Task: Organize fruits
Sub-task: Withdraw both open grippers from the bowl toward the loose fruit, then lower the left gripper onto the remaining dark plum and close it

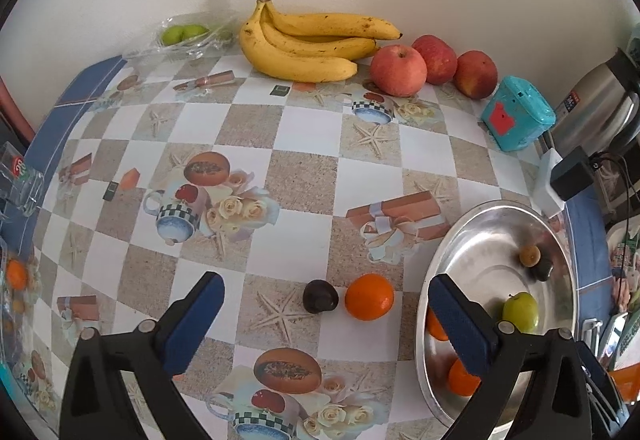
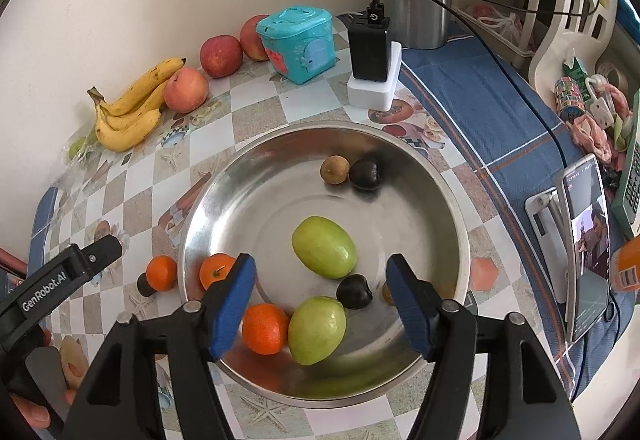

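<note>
The right tongs (image 2: 320,304) stand open above the steel bowl (image 2: 224,175) near the front edge of the worktop (image 2: 256,119). The bowl holds two green fruits (image 2: 324,252), two oranges (image 2: 265,328) and small dark fruits (image 2: 354,292).

The table (image 1: 304,143), wearing a checkered cloth, is carrying bananas (image 1: 308,43), three apples (image 1: 398,69), a teal box (image 1: 516,113), a steel bowl (image 2: 224,183), an orange (image 1: 369,296) and a dark fruit (image 1: 319,296).
</note>
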`<state>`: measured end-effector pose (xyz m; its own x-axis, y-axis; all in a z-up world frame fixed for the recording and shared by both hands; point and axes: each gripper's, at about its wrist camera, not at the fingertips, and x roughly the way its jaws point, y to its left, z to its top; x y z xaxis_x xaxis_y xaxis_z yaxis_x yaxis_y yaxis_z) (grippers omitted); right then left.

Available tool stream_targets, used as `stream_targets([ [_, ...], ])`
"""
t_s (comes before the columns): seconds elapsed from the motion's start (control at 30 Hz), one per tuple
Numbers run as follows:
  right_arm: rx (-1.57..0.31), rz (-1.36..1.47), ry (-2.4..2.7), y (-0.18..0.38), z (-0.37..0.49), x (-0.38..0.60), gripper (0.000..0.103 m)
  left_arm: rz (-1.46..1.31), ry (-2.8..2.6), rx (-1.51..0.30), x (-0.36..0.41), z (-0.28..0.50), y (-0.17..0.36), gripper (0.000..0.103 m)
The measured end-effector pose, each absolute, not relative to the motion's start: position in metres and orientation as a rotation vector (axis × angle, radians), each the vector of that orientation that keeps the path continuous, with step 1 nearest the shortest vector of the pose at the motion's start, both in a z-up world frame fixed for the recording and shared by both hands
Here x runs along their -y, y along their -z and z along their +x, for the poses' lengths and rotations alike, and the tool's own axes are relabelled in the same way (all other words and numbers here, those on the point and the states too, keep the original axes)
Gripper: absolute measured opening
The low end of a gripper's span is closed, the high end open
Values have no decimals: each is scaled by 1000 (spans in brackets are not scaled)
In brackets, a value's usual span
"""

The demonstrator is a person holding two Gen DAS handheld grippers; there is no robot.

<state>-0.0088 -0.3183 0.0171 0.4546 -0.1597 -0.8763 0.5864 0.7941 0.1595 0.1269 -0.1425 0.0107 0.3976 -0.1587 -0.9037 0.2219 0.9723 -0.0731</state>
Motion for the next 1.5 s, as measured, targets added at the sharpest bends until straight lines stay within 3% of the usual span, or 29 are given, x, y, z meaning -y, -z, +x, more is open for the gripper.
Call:
stream_targets([
  [1.0, -1087, 441, 380, -2, 31, 263, 77, -69, 122, -1201, 69, 152, 6, 103],
  [1.5, -1108, 371, 334, 19, 55, 230, 77, -67, 181, -1273, 83, 158, 45, 102],
])
